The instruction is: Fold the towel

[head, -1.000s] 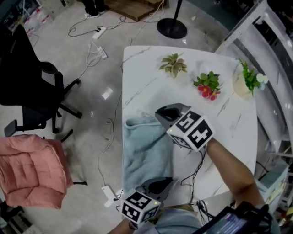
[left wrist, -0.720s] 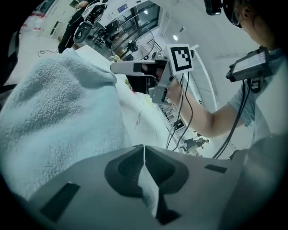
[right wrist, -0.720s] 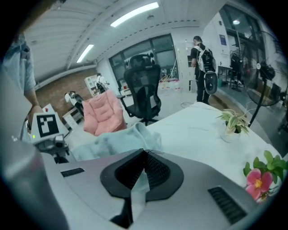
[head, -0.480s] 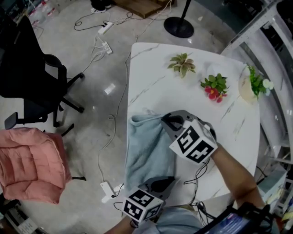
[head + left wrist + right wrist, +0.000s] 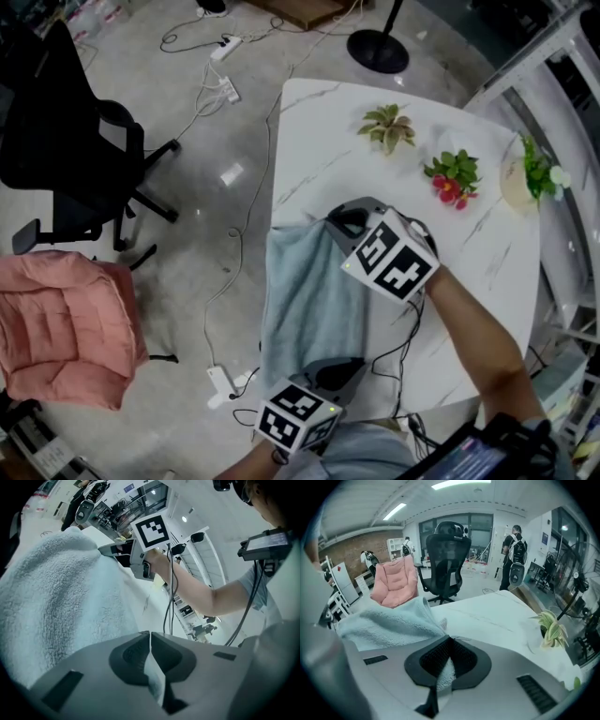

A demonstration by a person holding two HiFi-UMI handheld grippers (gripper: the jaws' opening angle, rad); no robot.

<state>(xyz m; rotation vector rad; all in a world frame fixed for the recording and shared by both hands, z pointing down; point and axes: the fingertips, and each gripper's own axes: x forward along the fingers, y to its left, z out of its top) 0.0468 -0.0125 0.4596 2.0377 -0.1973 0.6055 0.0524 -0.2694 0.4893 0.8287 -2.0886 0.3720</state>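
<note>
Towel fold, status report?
Left gripper shut on towel, near end. Right gripper shut on towel, far end. Towel stretched along table left edge. Plants well clear.

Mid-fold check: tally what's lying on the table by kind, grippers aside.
Towel: 1
Plants: 3 (pale green plant, red-flowered plant, potted plant)
Total: 4
</note>
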